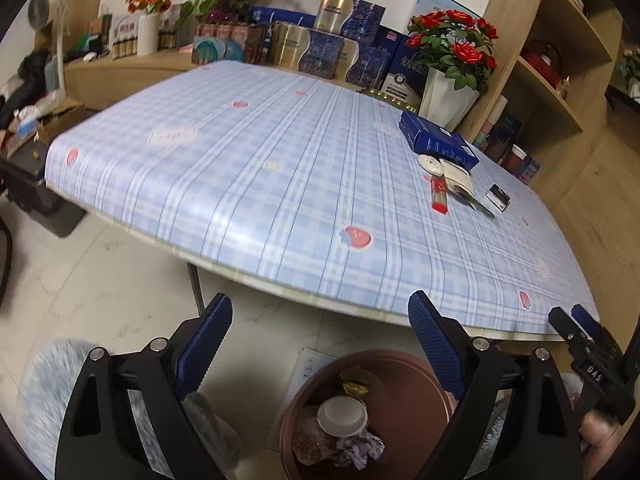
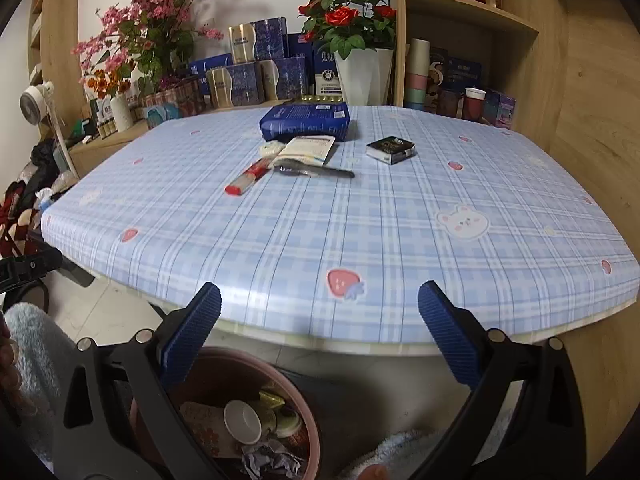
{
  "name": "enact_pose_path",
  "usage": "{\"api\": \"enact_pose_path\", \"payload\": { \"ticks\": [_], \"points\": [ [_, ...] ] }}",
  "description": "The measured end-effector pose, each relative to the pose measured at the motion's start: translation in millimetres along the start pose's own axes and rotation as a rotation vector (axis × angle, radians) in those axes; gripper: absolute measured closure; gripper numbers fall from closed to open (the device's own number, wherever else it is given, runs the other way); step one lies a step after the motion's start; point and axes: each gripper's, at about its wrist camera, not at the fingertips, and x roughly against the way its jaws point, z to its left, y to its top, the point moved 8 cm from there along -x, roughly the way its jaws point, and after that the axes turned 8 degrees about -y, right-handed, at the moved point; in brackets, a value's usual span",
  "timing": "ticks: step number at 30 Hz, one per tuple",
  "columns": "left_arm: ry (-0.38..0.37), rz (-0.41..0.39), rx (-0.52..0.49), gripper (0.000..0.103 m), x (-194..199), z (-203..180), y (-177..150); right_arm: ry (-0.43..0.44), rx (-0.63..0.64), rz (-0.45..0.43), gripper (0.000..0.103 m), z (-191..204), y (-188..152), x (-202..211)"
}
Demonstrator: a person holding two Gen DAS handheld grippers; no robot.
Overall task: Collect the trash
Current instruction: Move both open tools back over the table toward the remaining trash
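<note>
A round brown plastic trash bin [image 1: 360, 400] is sitting on the floor below the near edge of the blue plaid surface [image 1: 280, 200], holding a white cup [image 1: 342, 416], crumpled paper [image 1: 360, 448] and a gold wrapper [image 1: 354, 390]. The left gripper [image 1: 320, 344] and right gripper [image 2: 320, 328] are both angling downward above it, jaws standing wide apart and gripping nothing.

My left wrist camera sits low, just off the near edge of the blue plaid-clothed table [image 1: 280, 184], looking down and across it toward its far right corner. My right wrist camera hangs close to that same near edge, further right, facing the far edge squarely. Both views share the tabletop, the round brown plastic bin [image 1: 400, 364] [image 2: 240, 364] below the near edge, and the wooden shelving [image 1: 560, 80] [image 2: 460, 12].
</note>
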Motion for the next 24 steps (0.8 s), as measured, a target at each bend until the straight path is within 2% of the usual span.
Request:
{"api": "enact_pose_path", "payload": {
  "ticks": [9,15,20,24],
  "points": [
    [-0.014,0.015,-0.069,0.015,-30,-28,39,0.037,0.006,-0.02,0.006,-10,31,-21],
    [-0.094,0.1,-0.142,0.016,-86,-74,65,0.093,-0.063,0.002,0.006,-24,50,-45],
    [-0.145,0.174,-0.231,0.029,-142,-112,82,0.115,-0.104,0.04,0.006,-38,62,-70],
    [-0.143,0.231,-0.282,0.038,-182,-131,88,0.135,-0.105,0.076,0.006,-47,68,-84]
  ]
}}
